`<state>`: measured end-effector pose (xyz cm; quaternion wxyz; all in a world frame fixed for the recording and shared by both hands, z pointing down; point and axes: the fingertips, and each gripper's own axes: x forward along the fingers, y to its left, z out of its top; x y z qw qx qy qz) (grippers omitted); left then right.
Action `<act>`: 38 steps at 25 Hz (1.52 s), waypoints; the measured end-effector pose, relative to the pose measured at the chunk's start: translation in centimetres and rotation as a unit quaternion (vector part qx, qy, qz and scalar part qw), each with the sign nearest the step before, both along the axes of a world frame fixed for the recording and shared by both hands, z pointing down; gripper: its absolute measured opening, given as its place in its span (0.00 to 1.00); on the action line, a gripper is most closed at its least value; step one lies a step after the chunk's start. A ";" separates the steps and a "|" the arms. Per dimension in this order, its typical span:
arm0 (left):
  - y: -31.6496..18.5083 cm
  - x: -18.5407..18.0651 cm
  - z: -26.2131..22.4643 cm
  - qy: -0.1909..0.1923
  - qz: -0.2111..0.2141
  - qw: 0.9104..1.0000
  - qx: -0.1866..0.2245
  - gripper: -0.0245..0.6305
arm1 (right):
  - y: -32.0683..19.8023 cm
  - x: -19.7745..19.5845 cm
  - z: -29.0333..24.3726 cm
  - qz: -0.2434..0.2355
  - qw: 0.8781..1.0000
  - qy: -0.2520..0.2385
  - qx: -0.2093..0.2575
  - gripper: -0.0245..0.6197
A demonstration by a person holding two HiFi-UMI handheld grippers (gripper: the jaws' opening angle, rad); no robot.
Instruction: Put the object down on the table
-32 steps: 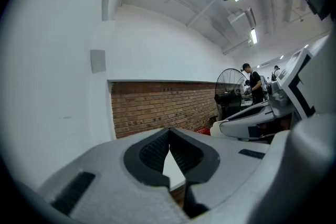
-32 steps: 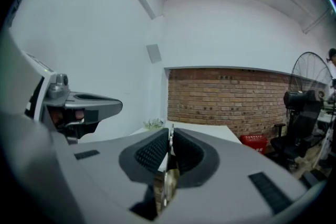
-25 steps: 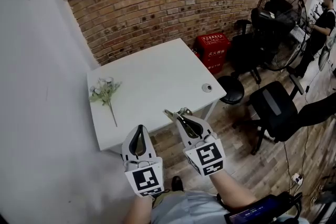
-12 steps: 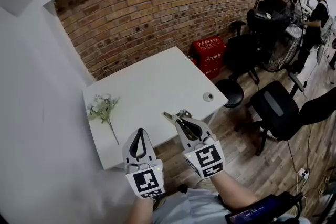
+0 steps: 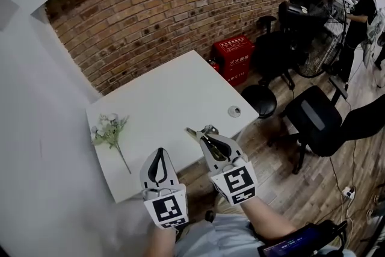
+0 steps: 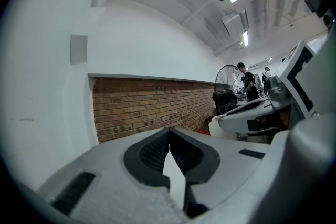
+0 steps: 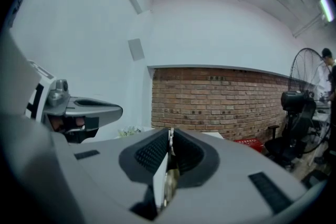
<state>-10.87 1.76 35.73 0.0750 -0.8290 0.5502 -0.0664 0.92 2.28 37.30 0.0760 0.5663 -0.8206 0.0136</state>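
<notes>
The table point(image 5: 174, 90) stands before the brick wall point(image 5: 150, 15). On it, a flower sprig point(image 5: 110, 131) lies near the left edge and a small round thing point(image 5: 234, 110) near the right corner, well apart. A crate point(image 5: 234, 52) sits by the wall, behind the table's right corner. A stool point(image 5: 262, 99) stands just right of the table, a chair point(image 5: 313, 120) farther right, and a fan point(image 5: 319, 3) behind them with a person point(image 5: 361, 9) beside it. The left gripper point(image 5: 158, 153) hovers at the table's near edge, left of the right gripper point(image 5: 201, 135), whose jaws hold a thin object point(image 5: 194, 131) over that edge.
</notes>
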 end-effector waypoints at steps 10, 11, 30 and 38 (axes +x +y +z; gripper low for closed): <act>-5.4 2.6 1.6 -0.022 -0.007 1.000 -0.018 0.05 | -5.9 2.7 1.9 -0.010 1.000 -0.018 -0.018 0.09; -6.1 2.9 1.7 -0.023 -0.008 0.999 -0.022 0.05 | -6.6 3.0 2.0 -0.013 0.999 -0.021 -0.021 0.09; -18.0 7.8 1.3 -0.046 -0.066 0.996 -0.043 0.05 | -20.9 7.5 1.0 -0.073 0.996 -0.044 -0.027 0.09; -21.0 8.4 -0.1 -0.046 -0.098 0.994 -0.023 0.05 | -24.9 7.5 -0.7 -0.108 0.993 -0.045 -0.003 0.09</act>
